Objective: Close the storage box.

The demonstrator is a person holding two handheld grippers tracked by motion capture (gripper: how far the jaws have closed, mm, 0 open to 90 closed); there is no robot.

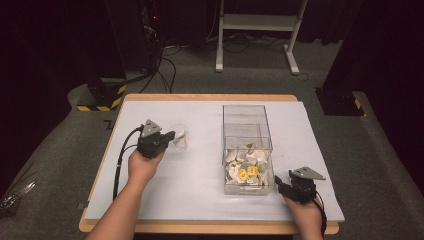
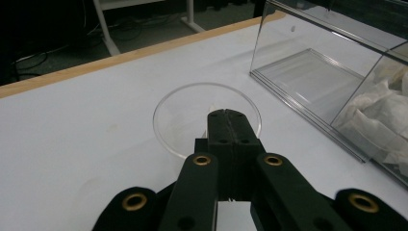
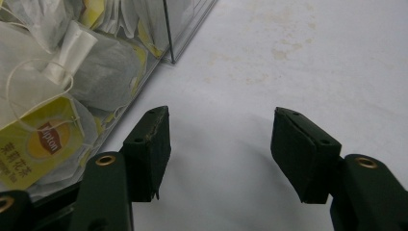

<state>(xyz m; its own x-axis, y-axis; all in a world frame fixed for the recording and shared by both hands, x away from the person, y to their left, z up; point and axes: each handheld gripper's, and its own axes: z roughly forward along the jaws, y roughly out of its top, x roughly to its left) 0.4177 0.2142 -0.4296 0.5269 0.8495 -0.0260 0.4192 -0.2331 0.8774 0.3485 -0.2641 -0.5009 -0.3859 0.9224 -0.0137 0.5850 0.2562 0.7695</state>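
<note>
Nearest the person's edge of the white-covered wooden table (image 1: 150,195), the right gripper (image 1: 281,186) is resting low beside the near right corner of the clear rectangular plastic box (image 1: 247,145); in the right gripper view its two black jaws are standing wide apart over bare white tabletop, gripping nothing, with the box wall just to their left. Pressed against that wall are pale paper tea bags with yellow tags (image 3: 43,139), their strings looping among them, and from above they are lying heaped in the near half of the box while the far half is showing only its clear floor. Farther in and well to the left, the left gripper (image 1: 171,136) is being held out by the person's left hand (image 1: 142,165), its cable trailing back along the forearm. In the left gripper view its jaws are pressed together at the near rim of a small round clear glass cup (image 2: 207,118); a sliver of something white is showing just beyond the tips, and whether the jaws are pinching it is not possible to tell. The cup is standing upright on the table, left of the box and apart from it. Beyond the table's far edge, a white metal stand (image 1: 257,30) is sitting on the grey carpeted floor (image 1: 200,75).
</note>
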